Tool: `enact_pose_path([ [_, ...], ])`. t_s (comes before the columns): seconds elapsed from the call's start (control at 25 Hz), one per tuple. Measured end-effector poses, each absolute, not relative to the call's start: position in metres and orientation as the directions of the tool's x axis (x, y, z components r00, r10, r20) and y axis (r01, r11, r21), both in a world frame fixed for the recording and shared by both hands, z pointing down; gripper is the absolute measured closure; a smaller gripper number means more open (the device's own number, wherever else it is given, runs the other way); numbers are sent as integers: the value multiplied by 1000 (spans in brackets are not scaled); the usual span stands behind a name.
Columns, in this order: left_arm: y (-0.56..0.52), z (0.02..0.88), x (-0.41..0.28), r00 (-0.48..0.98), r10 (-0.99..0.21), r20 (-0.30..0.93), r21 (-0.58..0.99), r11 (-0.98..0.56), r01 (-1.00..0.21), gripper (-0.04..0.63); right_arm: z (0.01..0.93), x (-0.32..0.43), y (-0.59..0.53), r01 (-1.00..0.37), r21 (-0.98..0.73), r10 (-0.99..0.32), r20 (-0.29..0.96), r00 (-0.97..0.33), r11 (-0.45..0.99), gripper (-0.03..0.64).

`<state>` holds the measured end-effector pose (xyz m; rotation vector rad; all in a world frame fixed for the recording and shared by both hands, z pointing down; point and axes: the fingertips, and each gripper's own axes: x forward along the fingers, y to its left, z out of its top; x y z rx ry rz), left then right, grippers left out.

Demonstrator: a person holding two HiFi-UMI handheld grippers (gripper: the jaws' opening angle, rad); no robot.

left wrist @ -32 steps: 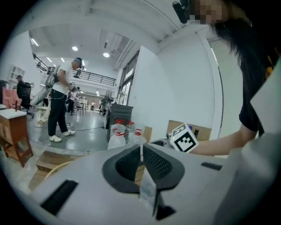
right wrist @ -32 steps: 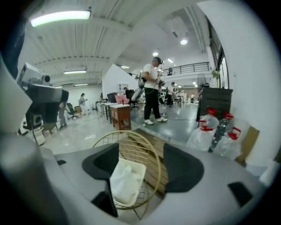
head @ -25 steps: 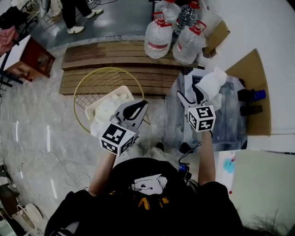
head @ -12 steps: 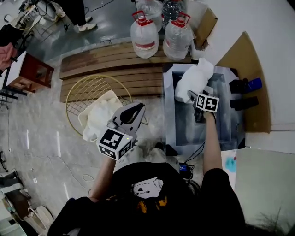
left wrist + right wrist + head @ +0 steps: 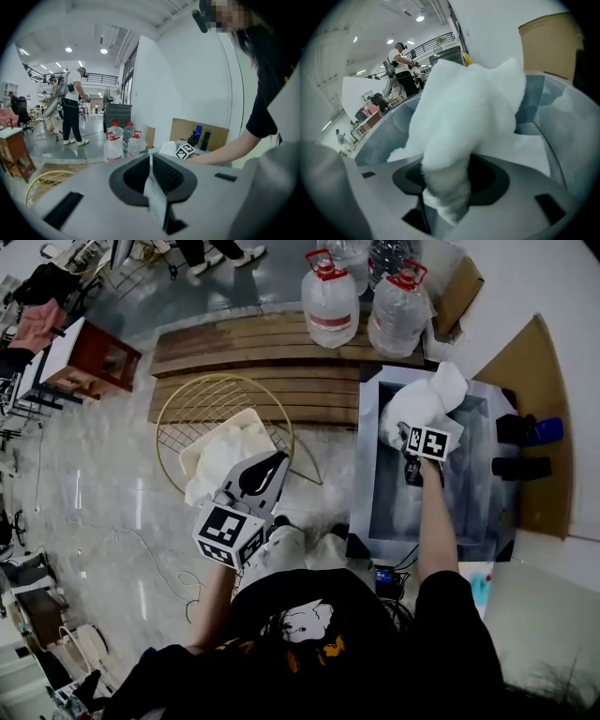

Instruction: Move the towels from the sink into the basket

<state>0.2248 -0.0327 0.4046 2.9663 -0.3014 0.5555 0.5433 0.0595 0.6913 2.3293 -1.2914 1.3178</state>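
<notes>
A white towel (image 5: 424,405) lies bunched at the far end of the metal sink (image 5: 367,474). My right gripper (image 5: 406,430) reaches into the sink. Its jaws are closing, and a fold of that towel (image 5: 464,122) is pinched between them (image 5: 445,187). The sink's grey wall (image 5: 377,136) curves behind. The gold wire basket (image 5: 173,418) stands on the floor to the left and holds another white towel (image 5: 225,451). My left gripper (image 5: 279,459) hovers just right of the basket. It is shut (image 5: 151,161) with nothing in it.
Two large water jugs (image 5: 330,301) stand on a wooden platform (image 5: 253,352) behind the basket and sink. Cardboard (image 5: 539,381) and dark bottles (image 5: 525,432) sit right of the sink. A reddish side table (image 5: 94,357) is far left. A person (image 5: 72,108) stands in the background.
My right gripper dropped from above the sink down to the towel and its jaws came in on a fold. The left gripper stayed beside the basket.
</notes>
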Motion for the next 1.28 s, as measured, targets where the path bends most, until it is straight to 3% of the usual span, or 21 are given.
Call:
enact_pose_path([
  [0.12, -37, 403, 219, 917, -182, 355, 73, -972, -222, 572, 661, 547, 64, -729, -249, -630, 713, 307, -638, 472],
  [0.48, -58, 394, 181, 942, -174, 288, 98, -973, -210, 572, 452, 494, 51, -845, -203, -836, 376, 399, -494, 497],
  [0.68, -83, 390, 135, 949, -187, 254, 118, -968, -222, 572, 325, 430, 9, -897, -226, -921, 177, 346, -381, 497],
  [0.92, -131, 389, 44, 934, -256, 250, 132, -946, -295, 572, 217, 305, -80, -953, -247, -982, -21, 185, -174, 497],
  [1.08, -167, 398, -11, 913, -316, 256, 146, -921, -360, 572, 232, 233, -150, -949, -308, -997, -29, 77, -64, 497],
  [1.28, -195, 417, -71, 877, -390, 279, 168, -880, -445, 572, 336, 162, -222, -930, -364, -990, 140, -10, -42, 497],
])
